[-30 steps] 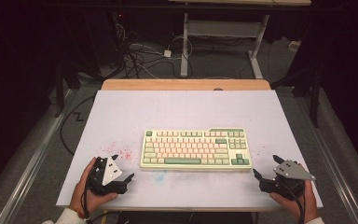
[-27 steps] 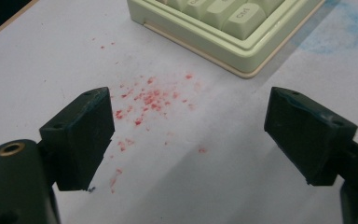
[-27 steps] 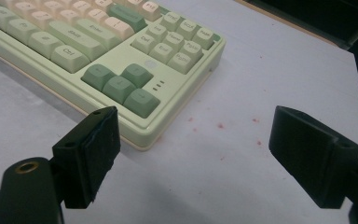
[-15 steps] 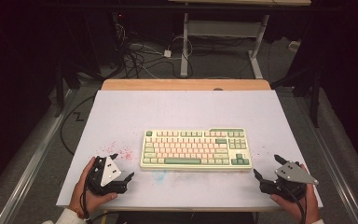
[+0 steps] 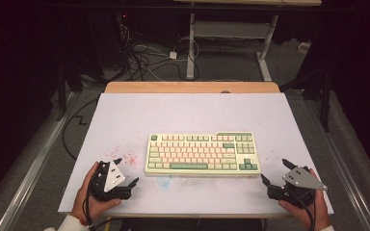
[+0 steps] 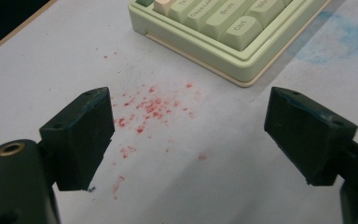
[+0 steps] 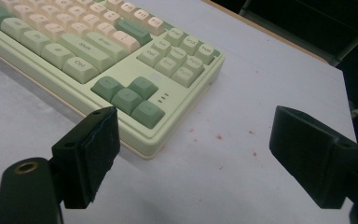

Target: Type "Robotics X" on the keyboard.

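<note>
Keyboard (image 5: 202, 154) lying mid-table, long axis running left to right. Left gripper (image 5: 125, 172) wide open and empty, just off the near left corner; right gripper (image 5: 274, 172) likewise spread and empty by the near right corner. About equally near.

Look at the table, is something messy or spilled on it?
Yes. Red specks are scattered over the white table beside the keyboard's left end, in front of the left hand-held gripper. A faint blue smudge marks the table along the keyboard's front edge. The keyboard itself looks straight and undamaged.
</note>
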Tool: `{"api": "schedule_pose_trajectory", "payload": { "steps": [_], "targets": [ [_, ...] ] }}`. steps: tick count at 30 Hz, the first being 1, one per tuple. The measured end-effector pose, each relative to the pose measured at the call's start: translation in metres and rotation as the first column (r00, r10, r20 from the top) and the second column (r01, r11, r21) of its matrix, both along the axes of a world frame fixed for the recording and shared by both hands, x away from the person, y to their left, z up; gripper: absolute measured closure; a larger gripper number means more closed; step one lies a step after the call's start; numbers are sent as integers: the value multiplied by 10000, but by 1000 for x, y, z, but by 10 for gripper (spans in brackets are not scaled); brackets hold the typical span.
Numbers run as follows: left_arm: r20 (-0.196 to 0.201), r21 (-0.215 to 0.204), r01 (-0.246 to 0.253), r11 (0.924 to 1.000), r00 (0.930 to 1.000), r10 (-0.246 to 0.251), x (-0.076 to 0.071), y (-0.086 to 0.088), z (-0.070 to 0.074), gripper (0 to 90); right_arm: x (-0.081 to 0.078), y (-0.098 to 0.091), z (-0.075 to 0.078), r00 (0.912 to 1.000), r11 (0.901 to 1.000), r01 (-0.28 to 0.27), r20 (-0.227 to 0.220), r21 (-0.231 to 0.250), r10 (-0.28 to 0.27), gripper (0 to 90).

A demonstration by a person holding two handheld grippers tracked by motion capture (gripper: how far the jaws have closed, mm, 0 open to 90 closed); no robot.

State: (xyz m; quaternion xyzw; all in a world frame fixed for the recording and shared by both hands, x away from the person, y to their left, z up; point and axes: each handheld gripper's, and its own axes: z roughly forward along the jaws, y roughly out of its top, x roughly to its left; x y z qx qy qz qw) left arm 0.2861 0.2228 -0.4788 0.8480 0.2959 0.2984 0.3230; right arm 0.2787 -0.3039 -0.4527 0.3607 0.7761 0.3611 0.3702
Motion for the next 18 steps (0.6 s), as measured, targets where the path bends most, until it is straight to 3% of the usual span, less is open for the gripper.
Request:
{"api": "schedule_pose_trajectory", "payload": {
  "steps": [18],
  "targets": [
    [9,-70,-42,10000,10000,42,2,-1,1,148,2,4,1,9997,9997,-203,163,-157,206,168]
  ]
}}
